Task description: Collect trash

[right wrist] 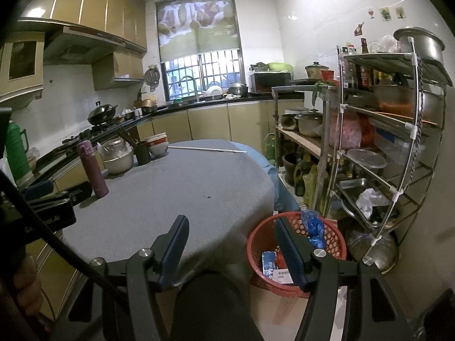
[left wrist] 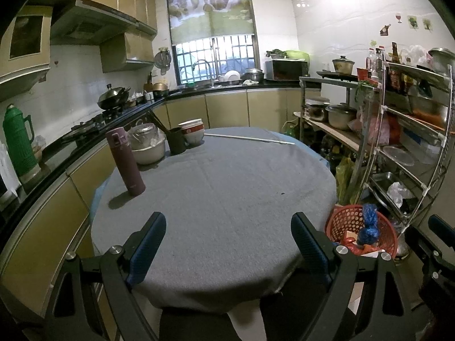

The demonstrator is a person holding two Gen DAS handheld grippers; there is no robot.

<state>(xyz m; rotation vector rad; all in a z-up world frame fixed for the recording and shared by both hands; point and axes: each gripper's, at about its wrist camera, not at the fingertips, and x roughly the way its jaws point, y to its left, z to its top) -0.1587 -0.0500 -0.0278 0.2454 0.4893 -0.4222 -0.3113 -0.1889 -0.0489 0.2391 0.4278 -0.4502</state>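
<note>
A red plastic basket (left wrist: 339, 223) (right wrist: 256, 255) stands on the floor to the right of the round table. It holds a crumpled blue bag (left wrist: 369, 224) (right wrist: 312, 227), a blue-and-white packet (right wrist: 268, 264) and other scraps. My left gripper (left wrist: 229, 228) hangs open over the near part of the grey tablecloth (left wrist: 227, 176), with nothing between its fingers. My right gripper (right wrist: 231, 240) is open and empty too, over the table's right edge; its right finger overlaps the basket in the right wrist view. A tiny dark speck (left wrist: 282, 193) (right wrist: 208, 197) lies on the cloth.
At the table's far left stand a purple flask (left wrist: 126, 162) (right wrist: 92, 167), a covered pot (left wrist: 148, 147), a dark cup (left wrist: 176, 140) and stacked bowls (left wrist: 193, 132). A thin rod (left wrist: 250, 138) lies at the far edge. A loaded metal rack (left wrist: 398, 142) (right wrist: 384, 142) stands close right. A person's dark-clad leg (right wrist: 210, 307) is below.
</note>
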